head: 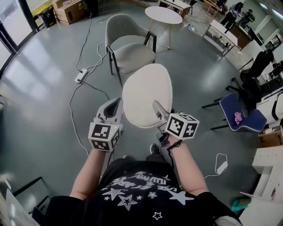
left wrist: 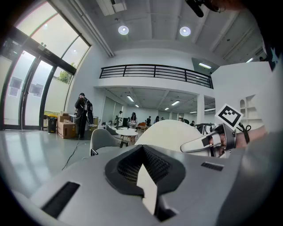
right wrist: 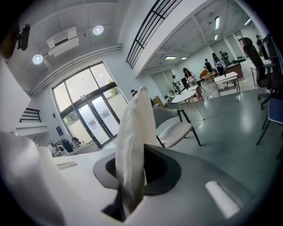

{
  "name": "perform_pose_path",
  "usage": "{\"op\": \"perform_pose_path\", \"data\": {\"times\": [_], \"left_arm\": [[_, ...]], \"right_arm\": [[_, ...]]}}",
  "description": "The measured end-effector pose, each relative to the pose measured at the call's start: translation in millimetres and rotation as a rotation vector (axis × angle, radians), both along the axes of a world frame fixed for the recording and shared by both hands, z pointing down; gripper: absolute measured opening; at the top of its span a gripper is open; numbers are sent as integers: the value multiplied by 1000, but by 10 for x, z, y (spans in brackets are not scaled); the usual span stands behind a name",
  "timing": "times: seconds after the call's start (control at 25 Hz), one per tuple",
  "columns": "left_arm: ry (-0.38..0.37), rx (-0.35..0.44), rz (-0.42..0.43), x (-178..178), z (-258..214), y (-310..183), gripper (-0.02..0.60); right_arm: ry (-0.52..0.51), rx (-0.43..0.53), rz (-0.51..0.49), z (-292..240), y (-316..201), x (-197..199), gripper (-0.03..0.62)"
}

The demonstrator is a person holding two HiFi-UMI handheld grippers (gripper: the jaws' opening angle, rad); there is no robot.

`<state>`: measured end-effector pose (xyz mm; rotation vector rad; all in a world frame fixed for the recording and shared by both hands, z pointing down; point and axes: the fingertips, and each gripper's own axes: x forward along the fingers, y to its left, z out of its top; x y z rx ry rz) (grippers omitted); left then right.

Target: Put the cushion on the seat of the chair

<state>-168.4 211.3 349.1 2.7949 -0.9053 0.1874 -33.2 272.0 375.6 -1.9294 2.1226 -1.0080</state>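
Observation:
A cream oval cushion (head: 146,95) hangs in the air in front of me, above the grey floor. My right gripper (head: 157,108) is shut on its near right edge, and in the right gripper view the cushion (right wrist: 132,132) stands edge-on, pinched between the jaws. My left gripper (head: 114,105) sits just beside the cushion's left edge, apart from it, jaws together with nothing between them. The grey upholstered chair (head: 130,53) stands beyond the cushion with its seat bare. It also shows in the left gripper view, chair (left wrist: 101,139), and in the right gripper view, chair (right wrist: 174,130).
A round white table (head: 163,15) stands behind the chair. A power strip (head: 81,76) and cables lie on the floor to the left. A blue office chair (head: 241,115) is at the right, cardboard boxes (head: 68,11) are at the far left, and people stand in the distance.

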Motion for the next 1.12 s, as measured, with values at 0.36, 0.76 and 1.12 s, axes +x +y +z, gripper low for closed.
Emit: {"op": "perform_pose_path", "data": {"times": [0.36,0.76,1.12], "left_arm": [[15,8,11,-172,7,159,6],[22,7,15,-371,19,283,7],[5,-38,24,-351,256,223,6]], "right_arm": [[12,-4,9,48,187,-213,54],[11,13,34,53,338,-374,55],[16,-27,67,254,441,-258,55]]}}
